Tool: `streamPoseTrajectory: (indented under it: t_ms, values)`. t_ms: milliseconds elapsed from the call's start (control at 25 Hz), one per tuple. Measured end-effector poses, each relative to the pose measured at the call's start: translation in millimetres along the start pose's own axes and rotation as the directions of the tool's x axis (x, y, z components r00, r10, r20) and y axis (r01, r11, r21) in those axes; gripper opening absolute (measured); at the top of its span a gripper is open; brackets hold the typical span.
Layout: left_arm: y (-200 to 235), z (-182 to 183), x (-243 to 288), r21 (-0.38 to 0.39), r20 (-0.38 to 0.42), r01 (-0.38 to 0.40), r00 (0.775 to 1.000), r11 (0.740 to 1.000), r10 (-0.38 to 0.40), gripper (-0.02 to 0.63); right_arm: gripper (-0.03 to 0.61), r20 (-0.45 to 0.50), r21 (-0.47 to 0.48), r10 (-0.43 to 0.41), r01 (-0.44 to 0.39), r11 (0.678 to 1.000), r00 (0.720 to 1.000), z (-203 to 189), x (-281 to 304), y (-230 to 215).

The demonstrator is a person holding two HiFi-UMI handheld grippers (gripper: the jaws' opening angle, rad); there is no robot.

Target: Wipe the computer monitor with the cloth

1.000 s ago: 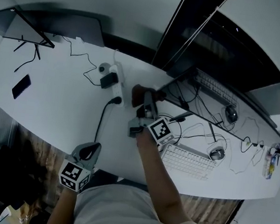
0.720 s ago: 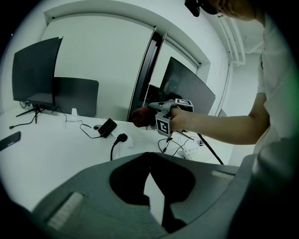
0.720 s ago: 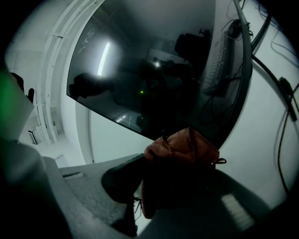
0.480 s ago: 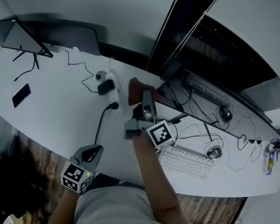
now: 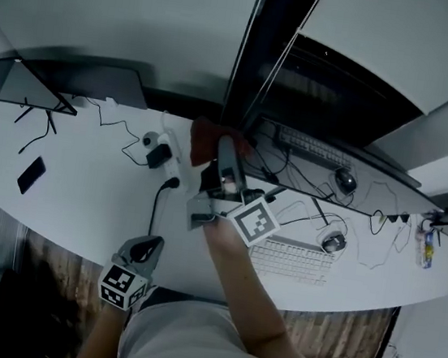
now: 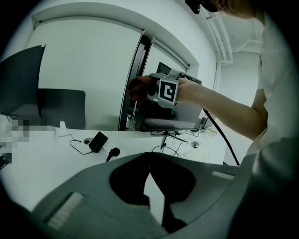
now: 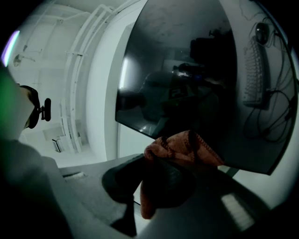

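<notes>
Right gripper (image 7: 150, 164) jaws pinch the cloth (image 7: 187, 147) before the monitor (image 7: 187, 60); left gripper (image 6: 149, 158) jaws pressed together.

No text, label, brand or number can be read on anything here.

My head camera sits high above the long white desk (image 5: 86, 172) and faces steeply down, taking in both my arms. The camera on my left gripper (image 6: 150, 156) rides low at the desk's near edge and looks level across it. These two views share the desk, the black power adapter (image 6: 98, 141) and my right gripper (image 6: 142, 89). The right gripper camera sits close under the dark flat computer monitor (image 7: 187, 70), tilted up at its screen. The rust-red cloth (image 7: 184, 147) in its jaws also shows from the head camera.
</notes>
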State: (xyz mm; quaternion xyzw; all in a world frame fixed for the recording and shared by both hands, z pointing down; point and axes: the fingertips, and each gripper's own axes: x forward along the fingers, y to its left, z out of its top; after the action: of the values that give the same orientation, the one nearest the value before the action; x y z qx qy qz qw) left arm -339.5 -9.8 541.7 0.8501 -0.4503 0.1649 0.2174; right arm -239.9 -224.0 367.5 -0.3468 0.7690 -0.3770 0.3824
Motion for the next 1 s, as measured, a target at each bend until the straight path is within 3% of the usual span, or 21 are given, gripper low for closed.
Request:
streamPoseTrajectory:
  t_ms: [240, 720, 880, 1000]
  values:
    - [-2.6, 17.7, 1.3, 0.023, 0.028, 0.008, 1.000, 1.000, -0.009, 0.009, 0.051, 0.005, -0.057, 0.089, -0.088, 0.994, 0.996, 23.2, 9.2, 54.8]
    - [-16.8, 41.7, 6.0, 0.043, 0.072, 0.034, 0.997, 0.998, -0.037, 0.009, 0.051, 0.020, -0.147, 0.188, -0.183, 0.972, 0.982, 78.8, 5.8, 130.8]
    - [-22.2, 55.8, 7.6, 0.062, 0.095, 0.046, 0.994, 0.997, -0.052, 0.009, 0.051, -0.008, -0.256, 0.202, -0.198, 0.946, 0.979, 99.7, 3.0, 155.0]
    - [-29.2, 62.6, 11.9, 0.068, 0.110, 0.058, 0.992, 0.996, -0.065, 0.009, 0.051, -0.024, -0.383, 0.172, -0.167, 0.908, 0.985, 115.4, -3.0, 164.1]
